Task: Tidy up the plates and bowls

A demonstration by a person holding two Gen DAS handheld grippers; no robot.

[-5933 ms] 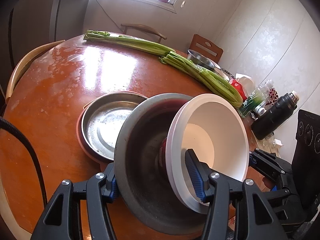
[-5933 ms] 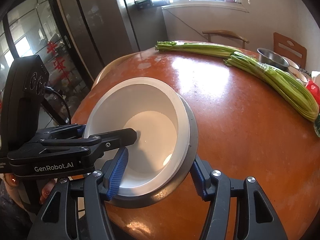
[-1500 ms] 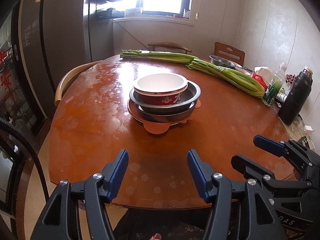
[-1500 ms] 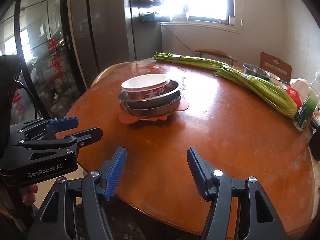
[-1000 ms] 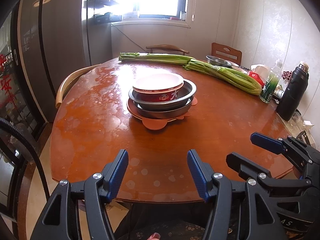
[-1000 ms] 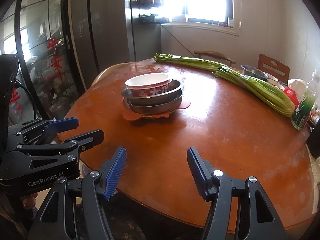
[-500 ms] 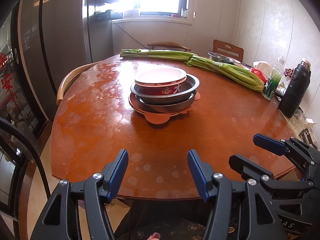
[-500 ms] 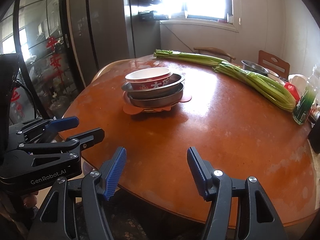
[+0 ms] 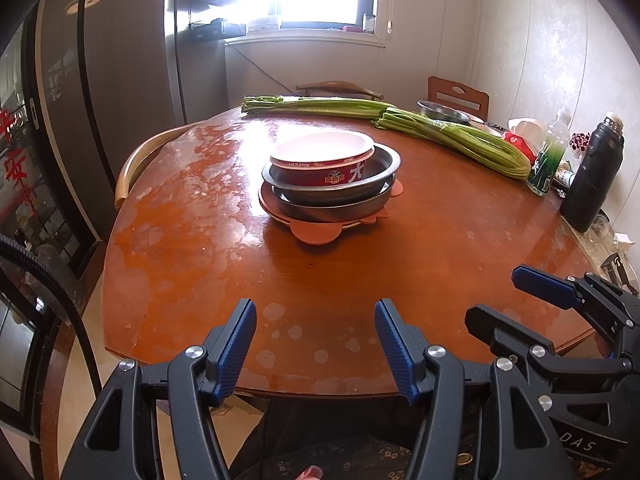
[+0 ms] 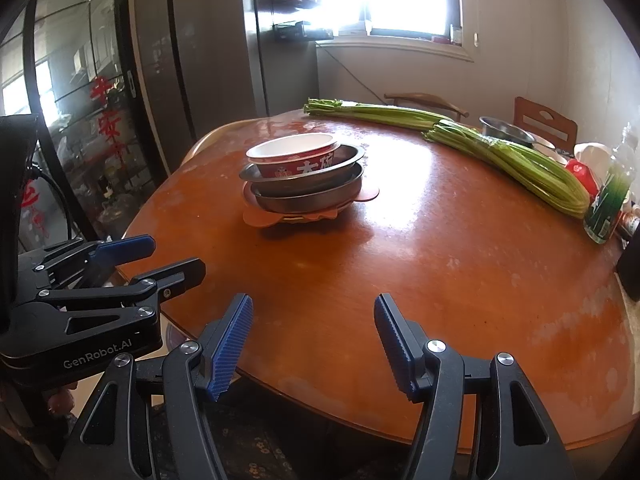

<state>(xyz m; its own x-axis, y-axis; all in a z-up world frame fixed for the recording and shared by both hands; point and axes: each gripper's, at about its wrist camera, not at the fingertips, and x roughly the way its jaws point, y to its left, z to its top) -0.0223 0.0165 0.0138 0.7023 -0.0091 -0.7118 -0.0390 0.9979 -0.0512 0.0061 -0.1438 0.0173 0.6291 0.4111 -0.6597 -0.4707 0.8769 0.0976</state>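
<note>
Red paper bowl [image 9: 322, 162] nested upright, mouth up, inside two stacked metal bowls [image 9: 332, 196] on orange plate [image 9: 316, 232], mid round table [image 9: 200, 248]; bowl interior seemingly bare. Left gripper [image 9: 316, 344] and right gripper [image 10: 314, 340] spread apart near table edge, gripping nothing

Desk [image 9: 440, 248] was glossy reddish-brown wood with pale whitish blotches. Top bowl [image 9: 322, 160] was red outside with white lettering, white inside and at the rim. Two metal dishes [image 9: 340, 196] under it were grey steel; the bottom plate [image 9: 316, 234] was salmon orange. Celery bunches [image 9: 452, 136] were green. Flask [image 9: 592, 180] was black. Bottle [image 9: 546, 168] had a green label. Left gripper [image 9: 316, 340] and right gripper [image 10: 314, 340] were black with ribbed blue pads.
</note>
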